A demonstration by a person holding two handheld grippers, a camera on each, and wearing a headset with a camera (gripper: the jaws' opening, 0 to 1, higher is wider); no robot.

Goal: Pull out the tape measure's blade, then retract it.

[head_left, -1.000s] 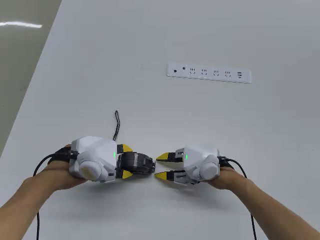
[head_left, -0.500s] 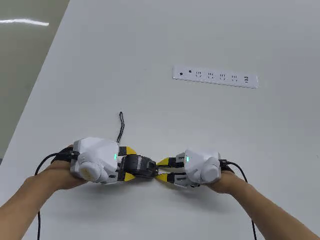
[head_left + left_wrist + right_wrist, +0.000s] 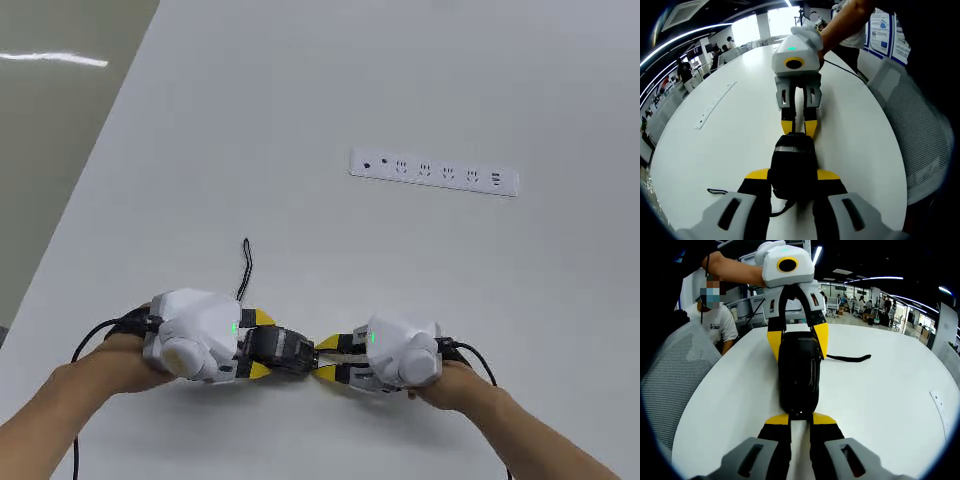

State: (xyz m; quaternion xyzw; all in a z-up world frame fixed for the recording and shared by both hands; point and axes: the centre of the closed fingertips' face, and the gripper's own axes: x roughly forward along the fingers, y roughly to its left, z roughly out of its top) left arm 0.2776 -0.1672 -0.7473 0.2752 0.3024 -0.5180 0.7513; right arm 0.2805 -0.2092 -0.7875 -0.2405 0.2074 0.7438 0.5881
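Head view puts both grippers close to me on the white table [image 3: 300, 100]. My left gripper [image 3: 262, 344] has its yellow fingers clamped on the sides of the black tape measure [image 3: 280, 348], which lies on the table. My right gripper [image 3: 326, 358] meets the case's front end. Right gripper view adds detail: its fingers [image 3: 777, 419] are drawn close together, touching the case [image 3: 799, 372], but I cannot tell whether they pinch the blade's hook. Left gripper view confirms the grip on the case [image 3: 793, 167]. Farther out the black strap [image 3: 245, 265] trails away, and the power strip [image 3: 433, 171] lies well beyond.
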